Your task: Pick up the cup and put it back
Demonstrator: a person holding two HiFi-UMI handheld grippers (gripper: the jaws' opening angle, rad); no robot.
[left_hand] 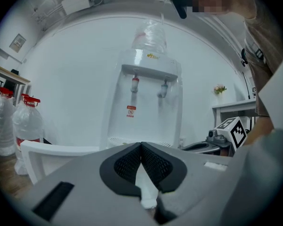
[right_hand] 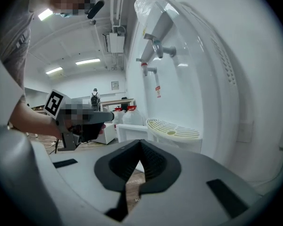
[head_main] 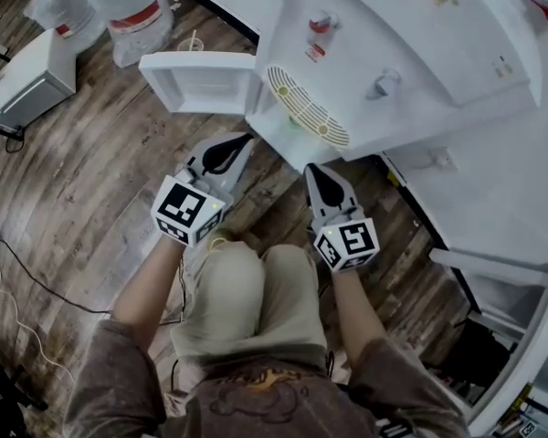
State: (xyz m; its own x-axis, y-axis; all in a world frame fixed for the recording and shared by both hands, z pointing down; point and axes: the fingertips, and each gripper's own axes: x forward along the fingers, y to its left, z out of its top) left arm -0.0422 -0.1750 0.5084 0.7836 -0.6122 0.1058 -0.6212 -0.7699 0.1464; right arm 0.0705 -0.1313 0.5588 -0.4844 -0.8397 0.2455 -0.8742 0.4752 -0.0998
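White water dispenser (head_main: 420, 53) carries an orange logo (left_hand: 153, 56) and a red label (left_hand: 131, 110), both unreadable. My left claw (head_main: 242, 140) and right claw (head_main: 313, 170) are pinched closed, empty. What may be the cup (head_main: 193, 43) sits behind the white stand (head_main: 201, 80).

I see the dispenser (head_main: 411, 53) at one o'clock, its drip tray (head_main: 308, 108) at twelve. A box (head_main: 201, 80) sits just left of the tray, at eleven, with jugs (head_main: 132, 12) behind it and a cabinet (head_main: 32, 76) at ten. My left gripper (head_main: 242, 142) is before the box and my right gripper (head_main: 314, 170) before the tray.
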